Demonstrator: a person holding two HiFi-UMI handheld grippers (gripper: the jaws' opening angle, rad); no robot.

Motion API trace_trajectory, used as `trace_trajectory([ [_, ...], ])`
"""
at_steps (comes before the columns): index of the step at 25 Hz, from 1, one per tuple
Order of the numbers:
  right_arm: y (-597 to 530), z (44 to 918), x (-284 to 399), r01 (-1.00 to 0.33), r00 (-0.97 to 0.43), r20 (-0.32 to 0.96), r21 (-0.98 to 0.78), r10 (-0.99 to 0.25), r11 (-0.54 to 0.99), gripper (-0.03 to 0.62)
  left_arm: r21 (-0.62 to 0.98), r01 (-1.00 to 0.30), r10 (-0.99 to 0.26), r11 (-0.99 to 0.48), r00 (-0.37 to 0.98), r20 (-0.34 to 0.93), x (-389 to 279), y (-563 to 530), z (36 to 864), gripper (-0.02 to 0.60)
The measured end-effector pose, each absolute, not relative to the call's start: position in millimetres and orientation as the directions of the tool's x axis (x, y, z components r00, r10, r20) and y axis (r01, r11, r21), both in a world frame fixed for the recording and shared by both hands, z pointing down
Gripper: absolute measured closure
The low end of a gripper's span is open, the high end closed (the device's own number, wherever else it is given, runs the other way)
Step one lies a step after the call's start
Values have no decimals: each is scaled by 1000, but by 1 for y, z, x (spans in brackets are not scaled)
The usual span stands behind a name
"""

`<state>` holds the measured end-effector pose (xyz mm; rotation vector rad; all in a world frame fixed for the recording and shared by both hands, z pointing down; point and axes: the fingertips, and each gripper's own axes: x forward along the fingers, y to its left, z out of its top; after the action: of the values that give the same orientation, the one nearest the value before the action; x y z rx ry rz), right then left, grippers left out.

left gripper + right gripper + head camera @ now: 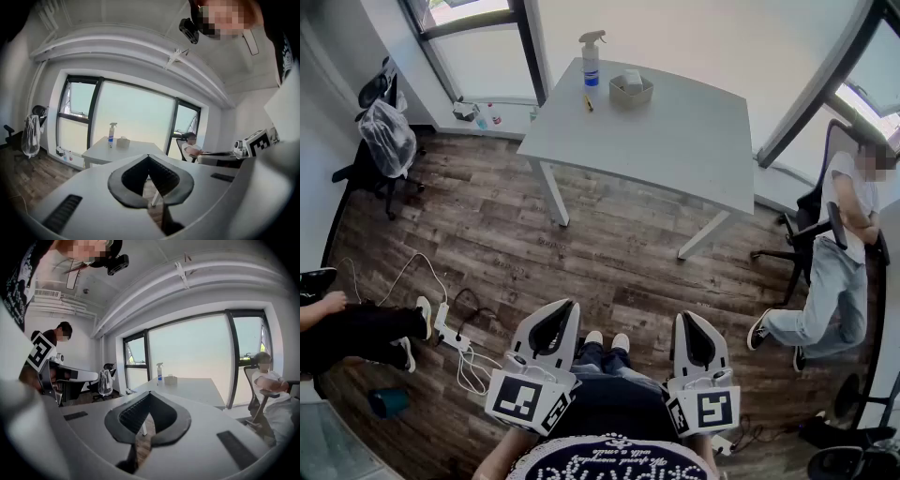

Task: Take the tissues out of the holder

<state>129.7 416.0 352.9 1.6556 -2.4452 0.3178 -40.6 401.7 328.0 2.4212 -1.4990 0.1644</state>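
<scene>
A tissue holder [631, 89] with white tissues in it stands at the far end of a grey-white table [675, 141]. It also shows small and distant as the holder [123, 142] and the holder [170, 379] in the two gripper views. My left gripper [565, 307] and right gripper [689, 319] are held low in front of me over the wooden floor, well short of the table. Both point toward the table, jaw tips touching, nothing between them.
A spray bottle [592, 59] and a pen [588, 103] sit beside the holder. A person sits in a chair [839, 272] at the right, another person's legs [356, 333] at the left. A power strip with cables [450, 333] lies on the floor. A draped chair [384, 141] stands far left.
</scene>
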Motion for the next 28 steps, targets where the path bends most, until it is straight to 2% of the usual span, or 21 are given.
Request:
trace_trajectory([
  [12,414,355,151,-923,-384,266,-103,-884,371,585,181,-882,-854,-435,468,226,-12,397,321,580],
  [25,423,351,186,-870,-466,139,-251,-874,424,583,174,-868,-841,-464,494,221,34,395,328,580],
  [28,418,351,189,-865,-476,147,-259,-867,431,583,175,-864,-840,-471,500,208,39,390,324,580],
])
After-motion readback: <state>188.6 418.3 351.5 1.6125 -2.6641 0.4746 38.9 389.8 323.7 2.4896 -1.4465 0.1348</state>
